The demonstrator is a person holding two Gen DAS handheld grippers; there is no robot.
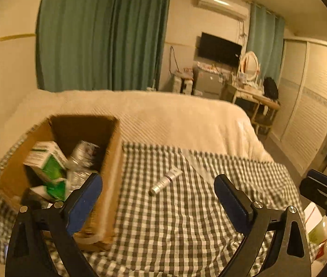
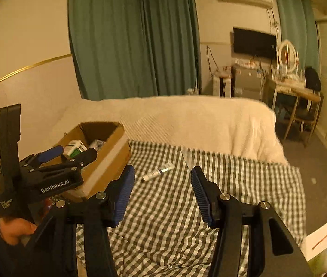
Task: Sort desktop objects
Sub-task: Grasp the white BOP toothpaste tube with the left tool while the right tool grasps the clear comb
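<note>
A small white tube (image 1: 166, 181) with a silver cap lies on the checked cloth (image 1: 186, 219), just right of a cardboard box (image 1: 113, 161). The box holds green-and-white cartons (image 1: 47, 161) and clear plastic packets (image 1: 82, 157). My left gripper (image 1: 157, 184) is open and empty, above the cloth with its left finger over the box edge. My right gripper (image 2: 162, 180) is open and empty, a short way short of the tube (image 2: 158, 172). The left gripper (image 2: 71, 153) shows in the right wrist view beside the box (image 2: 108, 152).
The checked cloth (image 2: 232, 184) covers the near end of a bed with a cream blanket (image 2: 198, 120). Green curtains, a TV, a dressing table and wardrobe doors stand at the back. A white bag (image 2: 325, 237) lies on the floor at right.
</note>
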